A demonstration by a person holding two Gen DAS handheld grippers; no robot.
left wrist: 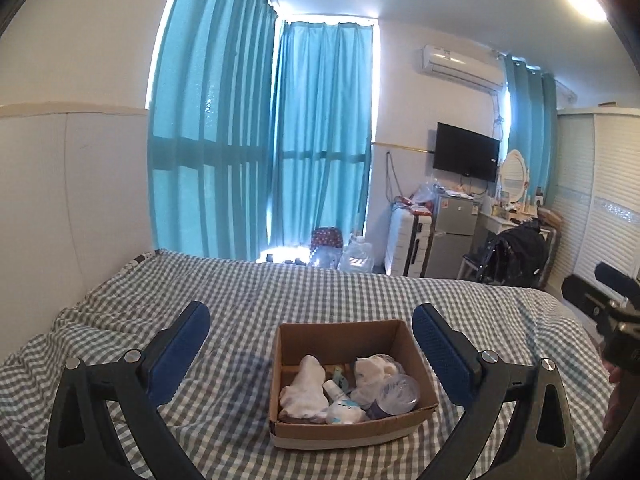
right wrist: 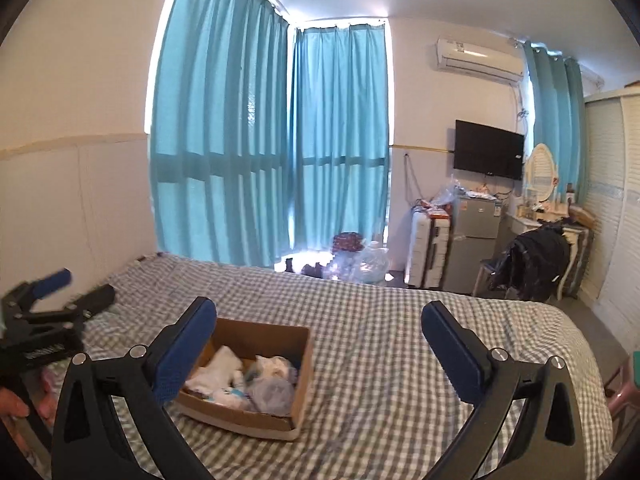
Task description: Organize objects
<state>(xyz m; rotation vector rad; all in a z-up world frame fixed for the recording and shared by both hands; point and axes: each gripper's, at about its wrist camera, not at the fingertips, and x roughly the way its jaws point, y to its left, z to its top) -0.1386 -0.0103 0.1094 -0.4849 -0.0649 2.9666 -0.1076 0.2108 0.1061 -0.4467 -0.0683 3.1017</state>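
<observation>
The left gripper (left wrist: 310, 342) hovers above a checked bedspread (left wrist: 248, 292), jaws spread wide with nothing between them. A cardboard box (left wrist: 344, 338) sits ahead, holding white cloths (left wrist: 306, 386), a small bottle (left wrist: 334, 390) and a clear plastic cup (left wrist: 400, 394).

The bed (left wrist: 320, 292) wears a grey-checked sheet. One open cardboard box (left wrist: 348, 428) sits on it, between the left claw's (left wrist: 312, 350) spread fingers, left of the right claw (right wrist: 320, 344).

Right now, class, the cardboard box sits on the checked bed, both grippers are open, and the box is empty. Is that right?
One error: the cardboard box is not empty. The left wrist view shows white cloths and a clear cup inside. The rest stands.
</observation>
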